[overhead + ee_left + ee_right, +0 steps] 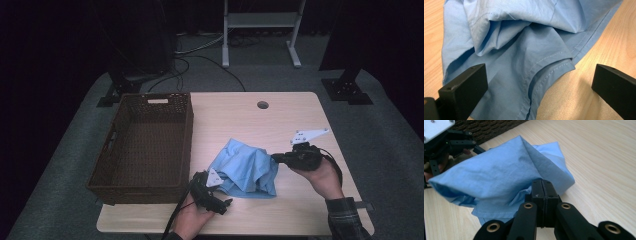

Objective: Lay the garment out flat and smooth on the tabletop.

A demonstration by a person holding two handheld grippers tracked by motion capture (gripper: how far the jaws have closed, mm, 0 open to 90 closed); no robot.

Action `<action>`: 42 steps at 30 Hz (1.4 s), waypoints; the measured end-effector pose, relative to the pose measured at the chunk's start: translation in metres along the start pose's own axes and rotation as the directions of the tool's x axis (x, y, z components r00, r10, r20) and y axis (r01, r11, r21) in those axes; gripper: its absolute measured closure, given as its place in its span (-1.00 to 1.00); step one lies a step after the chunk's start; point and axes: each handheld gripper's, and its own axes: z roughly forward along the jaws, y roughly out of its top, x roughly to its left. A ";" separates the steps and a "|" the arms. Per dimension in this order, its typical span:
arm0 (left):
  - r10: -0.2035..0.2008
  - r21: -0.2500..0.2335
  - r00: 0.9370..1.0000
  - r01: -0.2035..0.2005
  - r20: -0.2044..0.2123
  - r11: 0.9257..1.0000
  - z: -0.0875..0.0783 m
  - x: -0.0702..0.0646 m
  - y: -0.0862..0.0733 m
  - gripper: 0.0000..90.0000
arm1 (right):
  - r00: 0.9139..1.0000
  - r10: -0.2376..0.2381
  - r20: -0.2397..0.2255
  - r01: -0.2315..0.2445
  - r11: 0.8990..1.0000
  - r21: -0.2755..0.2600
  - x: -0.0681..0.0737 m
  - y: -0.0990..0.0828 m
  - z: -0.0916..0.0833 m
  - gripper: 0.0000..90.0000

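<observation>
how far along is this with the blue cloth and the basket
Early on. Done: the right gripper has its jaws shut at the cloth's edge, apparently pinching a bit of the blue cloth, which looks lifted into a peak. In hand: the left gripper sits open over a stitched hem, not yet pinching it. Left: the cloth lies rumpled on the table, and the wicker basket holds nothing.

cloth (524, 50): cut off at top edge | basket (489, 127): cropped at top
</observation>
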 end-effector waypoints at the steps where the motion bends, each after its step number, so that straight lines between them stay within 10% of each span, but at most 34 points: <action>1: 0.000 0.000 1.000 0.000 0.000 1.000 0.000 0.000 0.000 -1.00 | 1.000 0.005 0.002 -0.005 1.000 -0.002 -0.001 -0.001 -0.001 1.00; 42: 0.003 0.001 1.000 -0.003 -0.001 1.000 0.000 0.000 0.000 -1.00 | 0.983 0.145 0.113 -0.141 0.989 -0.040 -0.027 -0.061 -0.048 1.00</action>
